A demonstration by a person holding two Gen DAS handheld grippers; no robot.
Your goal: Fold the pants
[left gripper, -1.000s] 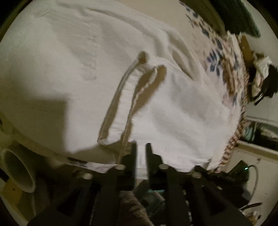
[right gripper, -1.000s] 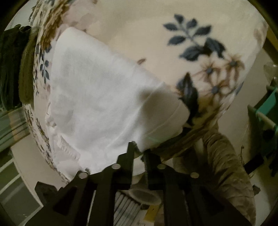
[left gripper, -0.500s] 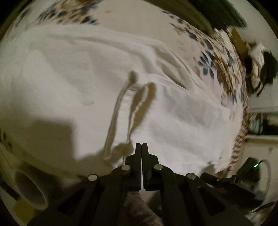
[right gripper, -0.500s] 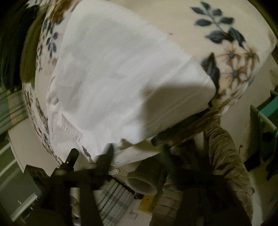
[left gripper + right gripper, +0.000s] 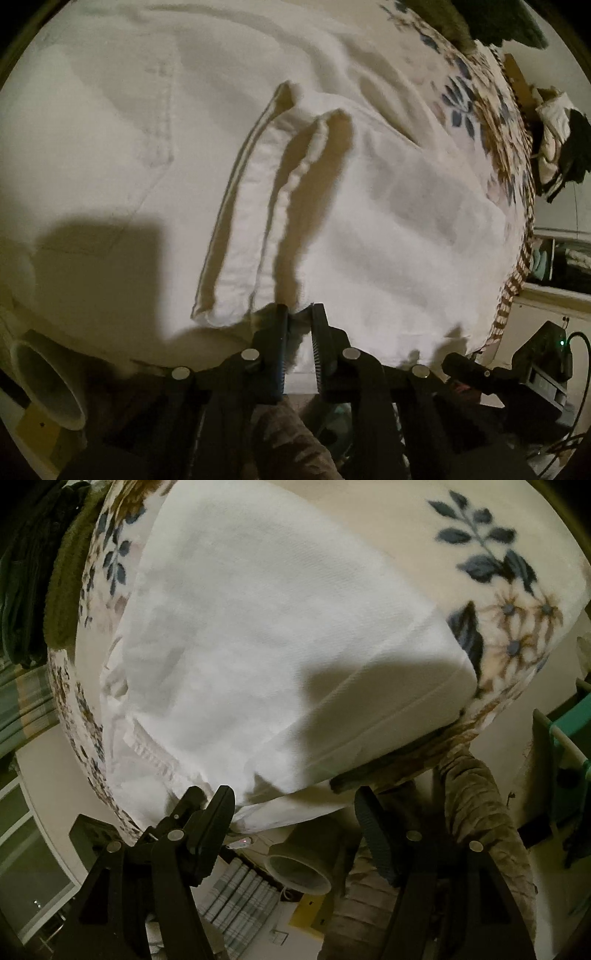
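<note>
White cotton pants (image 5: pixel 388 206) are lying spread over a cream fleece blanket with blue leaves (image 5: pixel 480 554). The left gripper (image 5: pixel 300 321), jaws just reopening slightly, is pinching their near edge, while the right gripper (image 5: pixel 295 808) is standing spread wide, holding nothing.

Both views are taken from the wrists, looking steeply down along the claw fingers at close range. In the left view the white pants (image 5: pixel 332 206) fill the field, with the floral blanket (image 5: pixel 480 110) at two o'clock. In the right view the pants (image 5: pixel 258 646) are centred, the blanket (image 5: pixel 498 572) at one o'clock. Pants, blanket and a pale tube (image 5: pixel 48 384) (image 5: pixel 299 871) are shared.
</note>
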